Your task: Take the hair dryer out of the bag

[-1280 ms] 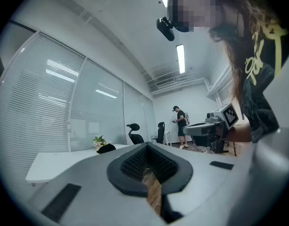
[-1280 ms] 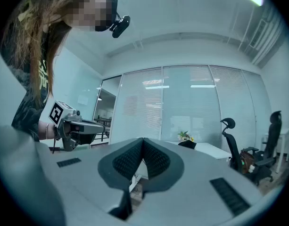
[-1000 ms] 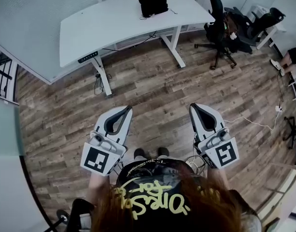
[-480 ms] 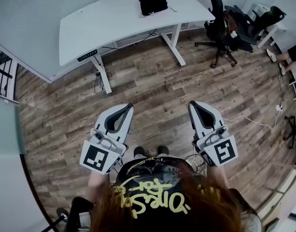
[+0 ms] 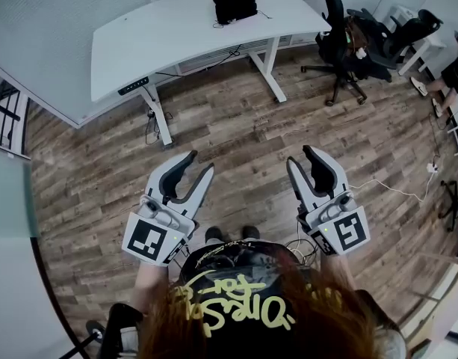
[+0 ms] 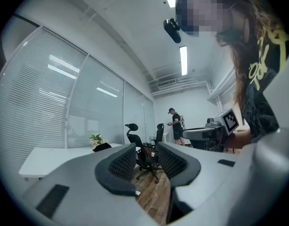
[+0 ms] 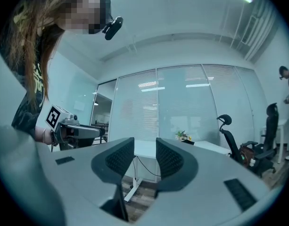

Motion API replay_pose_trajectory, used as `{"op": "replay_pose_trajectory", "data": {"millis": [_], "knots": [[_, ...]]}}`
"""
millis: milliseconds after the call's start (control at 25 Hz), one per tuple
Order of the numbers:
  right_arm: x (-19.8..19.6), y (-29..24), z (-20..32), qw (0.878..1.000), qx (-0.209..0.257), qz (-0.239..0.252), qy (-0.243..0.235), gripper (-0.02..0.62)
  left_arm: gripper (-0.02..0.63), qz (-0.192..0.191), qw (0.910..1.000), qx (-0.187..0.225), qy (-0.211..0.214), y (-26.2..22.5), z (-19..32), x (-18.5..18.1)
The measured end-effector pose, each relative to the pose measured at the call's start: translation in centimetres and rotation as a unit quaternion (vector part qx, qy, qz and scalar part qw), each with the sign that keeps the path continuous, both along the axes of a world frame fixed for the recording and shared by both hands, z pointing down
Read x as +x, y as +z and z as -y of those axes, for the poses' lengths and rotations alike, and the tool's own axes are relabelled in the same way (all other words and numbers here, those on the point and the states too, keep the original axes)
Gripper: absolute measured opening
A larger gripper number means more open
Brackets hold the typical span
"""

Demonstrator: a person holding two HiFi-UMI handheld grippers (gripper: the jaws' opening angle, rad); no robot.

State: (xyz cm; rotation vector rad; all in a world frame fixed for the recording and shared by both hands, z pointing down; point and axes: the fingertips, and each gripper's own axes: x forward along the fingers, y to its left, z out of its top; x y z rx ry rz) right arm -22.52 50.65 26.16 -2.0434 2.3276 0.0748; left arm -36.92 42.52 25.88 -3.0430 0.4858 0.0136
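Left gripper [image 5: 200, 163] and right gripper [image 5: 301, 157]: held level, jaws just opened partway, nothing between them. Black bag [image 5: 236, 6]: well ahead of both, on the white desk [image 5: 169, 40]; no hair dryer shows. Advised: approach the desk, steady the bag with one gripper, and reach in with the other.

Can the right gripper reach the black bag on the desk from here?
Probably not yet. The right gripper, jaws just opened and empty, is held near the person's body, while the black bag sits on the white desk across bare wooden floor. Nothing blocks the way; walking closer should do.
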Motion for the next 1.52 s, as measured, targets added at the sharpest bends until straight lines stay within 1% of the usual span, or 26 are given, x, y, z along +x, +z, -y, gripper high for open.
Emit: {"op": "replay_pose_trajectory", "data": {"millis": [80,200,320,400,520,640,920,1080,1200,1400,1520], "knots": [[0.4,-0.3,-0.3,1.000,0.008,0.008,-0.001,0.148,0.170,-0.003,1.0000,-0.001,-0.002,-0.2,0.0,0.2],[1.2,-1.1,-0.3,1.000,0.026,0.002,0.002,0.218,0.248,-0.005,0.9999,-0.003,-0.009,-0.5,0.2,0.8],[2.2,-1.8,-0.3,0.999,0.043,-0.010,0.008,0.235,0.329,-0.003,0.9999,-0.006,-0.009,-0.7,0.1,1.6],[2.7,-1.8,-0.6,0.999,0.044,-0.010,0.009,0.241,0.357,0.000,0.9999,-0.002,-0.010,-0.6,-0.4,2.0],[3.4,-1.1,-1.0,0.999,0.031,-0.020,0.012,0.241,0.368,0.001,0.9999,-0.001,-0.014,-0.3,-0.9,2.7],[4.2,-0.7,-1.2,1.000,0.023,-0.017,0.011,0.241,0.370,-0.002,0.9998,-0.005,-0.019,-0.1,-1.2,3.4],[5.7,0.0,-2.1,1.000,0.012,-0.009,0.006,0.241,0.372,-0.013,0.9989,-0.006,-0.046,-0.1,-1.7,4.6],[6.2,0.3,-2.8,1.000,0.014,-0.009,0.002,0.241,0.373,-0.007,0.9990,-0.004,-0.045,0.2,-2.6,5.3],[6.3,-0.2,-3.3,0.999,0.031,-0.011,-0.007,0.241,0.373,-0.006,0.9991,-0.003,-0.042,0.1,-3.3,5.8],[7.2,1.0,-3.9,1.000,0.016,0.005,-0.008,0.241,0.373,0.003,0.9993,0.003,-0.038,0.1,-4.3,6.6],[7.1,1.5,-3.3,1.000,0.016,0.014,-0.014,0.241,0.373,0.010,0.9993,-0.003,-0.037,0.7,-3.9,6.4]]}}
